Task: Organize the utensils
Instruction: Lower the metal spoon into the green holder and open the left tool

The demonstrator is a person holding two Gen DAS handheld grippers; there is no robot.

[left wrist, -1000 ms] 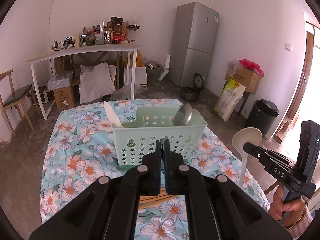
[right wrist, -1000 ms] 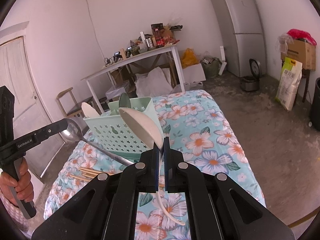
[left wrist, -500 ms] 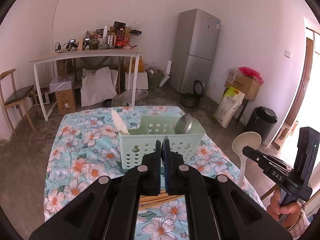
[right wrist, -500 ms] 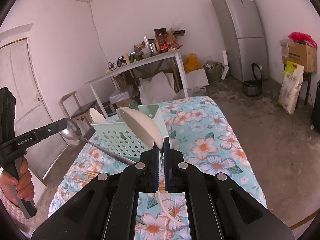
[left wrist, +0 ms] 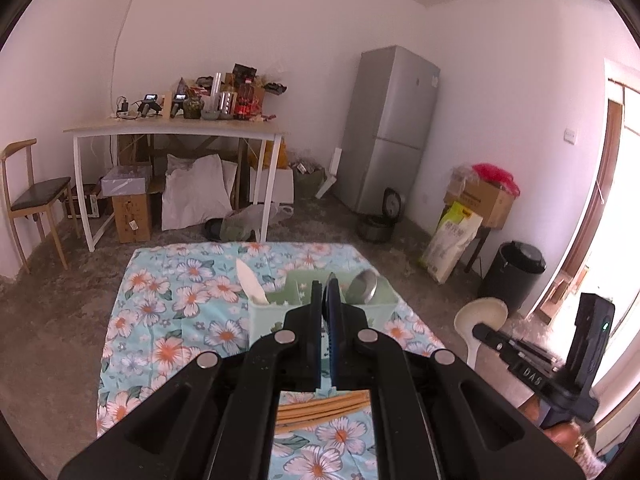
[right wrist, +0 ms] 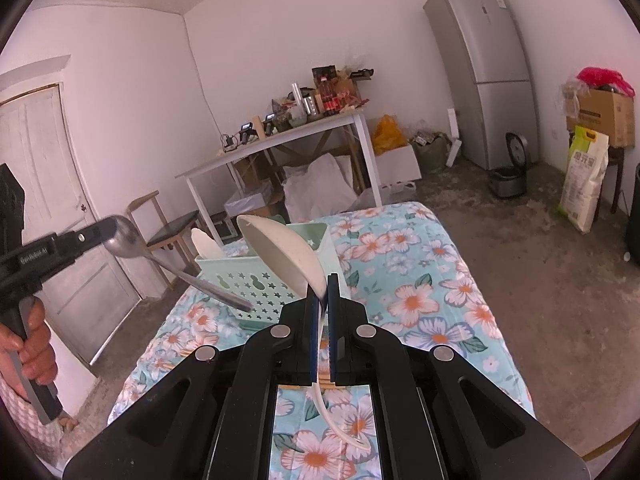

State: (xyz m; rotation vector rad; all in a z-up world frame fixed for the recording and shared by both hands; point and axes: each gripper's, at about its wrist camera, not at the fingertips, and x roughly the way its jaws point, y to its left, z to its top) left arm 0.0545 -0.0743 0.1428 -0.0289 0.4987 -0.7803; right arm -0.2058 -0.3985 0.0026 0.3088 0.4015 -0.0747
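Both tools are loaded: left tool is pinched on the bowl end of a metal spoon, handle slanting down toward the green basket; right tool is clamped on the neck of a white ladle, held above the bench in front of the basket. To do this step well, I judge each utensil should be tipped handle-down over a free compartment and lowered before release (one metal spoon and a white scoop already stand inside). Chopsticks lie on the bench, still unsorted.
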